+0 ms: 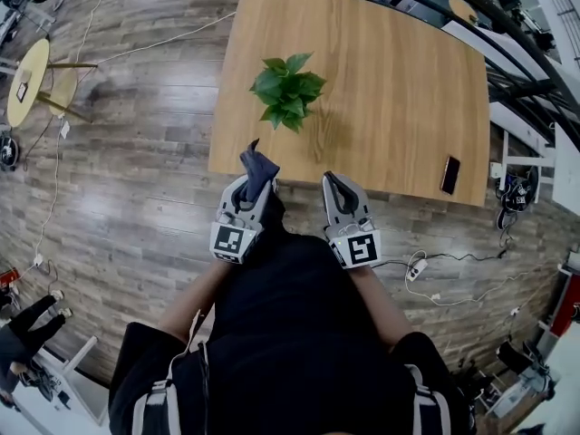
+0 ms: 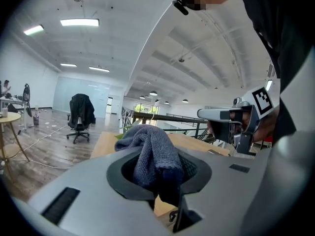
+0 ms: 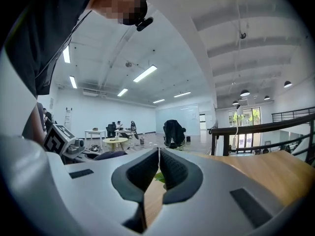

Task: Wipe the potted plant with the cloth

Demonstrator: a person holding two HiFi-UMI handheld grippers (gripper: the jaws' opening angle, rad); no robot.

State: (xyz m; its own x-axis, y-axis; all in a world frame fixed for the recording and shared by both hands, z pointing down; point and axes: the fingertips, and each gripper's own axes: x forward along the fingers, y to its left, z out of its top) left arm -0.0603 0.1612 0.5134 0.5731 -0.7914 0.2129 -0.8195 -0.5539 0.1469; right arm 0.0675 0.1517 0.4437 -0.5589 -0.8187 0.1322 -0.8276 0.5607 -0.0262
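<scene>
**Operator:** What is each gripper view showing that the head view is not?

**Technician:** The left gripper view is showing the left gripper clamping the cloth between its pads, with dark blue fabric bulging out over the jaws. The right gripper view is showing the right gripper with its jaws pressed together and nothing between them. The head view is supplying the layout only: both grippers are hovering side by side at the near edge of the table.

**Operator:** What is lying around them, and what is obstructing?

**Technician:** The potted plant is standing on the table beyond the left gripper, apart from the cloth. Its leaves are hiding the pot from above. In the left gripper view, the cloth bundle is blocking most of the plant. A phone is lying by the table's near right edge, well apart from the plant. Farther off, an office chair and a round yellow table are standing on the wooden floor.

**Operator:** How is the cloth lying?

**Technician:** It is sitting bunched. Its long axis is running along the jaws, and its free end is pointing toward the plant.
</scene>
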